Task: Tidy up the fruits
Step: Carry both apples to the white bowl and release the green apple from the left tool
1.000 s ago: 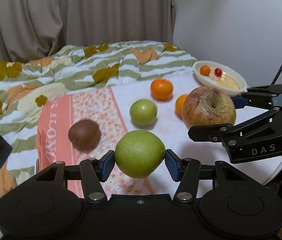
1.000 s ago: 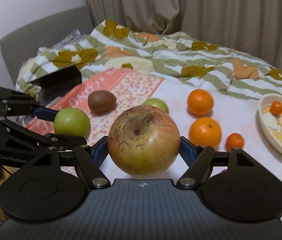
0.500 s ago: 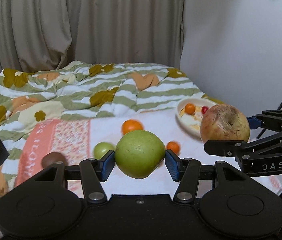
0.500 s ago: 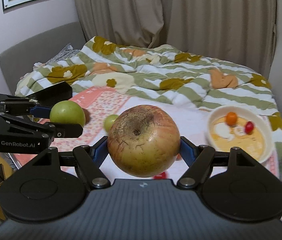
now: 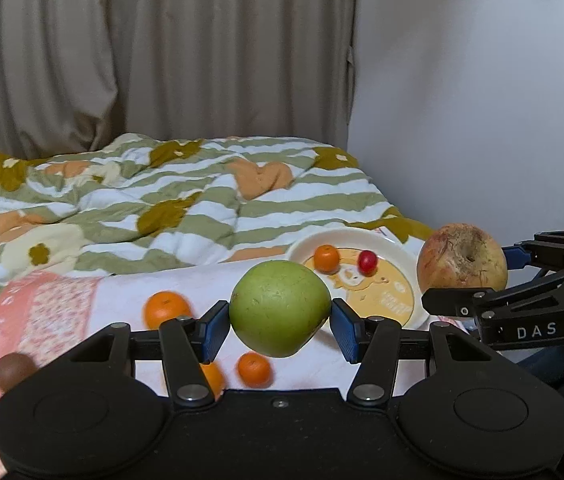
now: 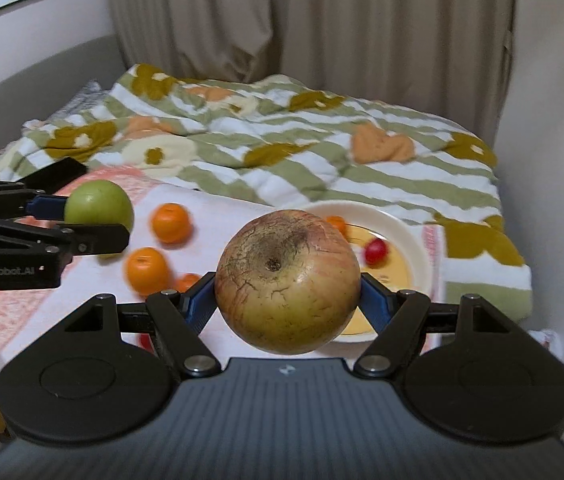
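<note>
My left gripper (image 5: 280, 322) is shut on a green apple (image 5: 280, 308) and holds it above the bed. My right gripper (image 6: 287, 298) is shut on a large russet apple (image 6: 287, 280), held to the right of the left one, above the near edge of the white bowl (image 5: 395, 248). The bowl (image 6: 401, 228) holds a small orange fruit (image 5: 326, 258) and a red cherry tomato (image 5: 367, 261). Oranges (image 5: 166, 309) (image 5: 255, 368) lie on the white cloth in front of the bowl. A brown kiwi (image 5: 12, 368) lies at the left.
A striped green and white quilt (image 5: 162, 208) covers the back of the bed. A pink floral cloth (image 5: 42, 312) lies at the left. Curtains and a white wall stand behind. A dark flat object (image 6: 56, 174) lies at the left edge of the bed.
Both grippers have moved right toward the bowl with their apples still held. The bowl now appears closer and more central; the kiwi and the second green apple have slid off to the left.
</note>
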Demonstrator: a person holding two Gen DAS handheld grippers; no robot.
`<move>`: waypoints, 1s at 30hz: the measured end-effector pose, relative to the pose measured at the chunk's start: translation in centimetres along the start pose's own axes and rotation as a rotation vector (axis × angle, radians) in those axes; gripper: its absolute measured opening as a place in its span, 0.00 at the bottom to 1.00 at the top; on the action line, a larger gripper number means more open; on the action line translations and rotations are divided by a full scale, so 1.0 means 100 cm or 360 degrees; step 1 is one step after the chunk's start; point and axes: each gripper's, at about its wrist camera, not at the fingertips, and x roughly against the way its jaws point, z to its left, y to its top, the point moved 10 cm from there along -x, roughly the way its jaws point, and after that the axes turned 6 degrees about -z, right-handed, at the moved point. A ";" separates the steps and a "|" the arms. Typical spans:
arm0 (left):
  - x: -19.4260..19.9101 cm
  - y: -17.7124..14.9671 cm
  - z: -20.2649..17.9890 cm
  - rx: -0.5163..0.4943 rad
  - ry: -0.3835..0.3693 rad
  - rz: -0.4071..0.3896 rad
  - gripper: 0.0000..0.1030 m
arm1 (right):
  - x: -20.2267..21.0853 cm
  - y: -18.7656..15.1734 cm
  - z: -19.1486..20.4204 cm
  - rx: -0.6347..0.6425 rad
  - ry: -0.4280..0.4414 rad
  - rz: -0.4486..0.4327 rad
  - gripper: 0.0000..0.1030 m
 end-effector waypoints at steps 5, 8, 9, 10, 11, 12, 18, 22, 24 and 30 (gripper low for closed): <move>-0.042 0.005 -0.021 -0.0052 -0.0063 0.0068 0.57 | -0.019 0.000 -0.038 -0.0073 -0.0082 0.0011 0.87; -0.070 0.004 -0.031 -0.0096 -0.0106 0.0114 0.57 | -0.029 -0.001 -0.056 -0.0131 -0.0124 0.0020 0.87; -0.078 0.003 -0.035 -0.0110 -0.0119 0.0131 0.57 | -0.033 -0.001 -0.062 -0.0150 -0.0139 0.0024 0.87; -0.086 0.003 -0.038 -0.0126 -0.0129 0.0145 0.57 | -0.036 -0.002 -0.067 -0.0166 -0.0153 0.0028 0.87; -0.095 0.002 -0.040 -0.0143 -0.0137 0.0159 0.57 | -0.040 -0.002 -0.071 -0.0182 -0.0164 0.0032 0.87; -0.105 0.001 -0.042 -0.0164 -0.0143 0.0178 0.57 | -0.044 -0.003 -0.074 -0.0196 -0.0172 0.0038 0.87; -0.150 -0.008 -0.051 -0.0259 -0.0176 0.0259 0.57 | -0.063 -0.007 -0.092 -0.0261 -0.0222 0.0062 0.87; -0.171 -0.014 -0.056 -0.0338 -0.0187 0.0306 0.57 | -0.070 -0.010 -0.103 -0.0304 -0.0246 0.0069 0.87; -0.178 -0.017 -0.059 -0.0374 -0.0180 0.0325 0.57 | -0.071 -0.013 -0.109 -0.0324 -0.0264 0.0074 0.87; -0.188 -0.018 -0.064 -0.0420 -0.0183 0.0322 0.65 | -0.074 -0.014 -0.118 -0.0352 -0.0293 0.0083 0.87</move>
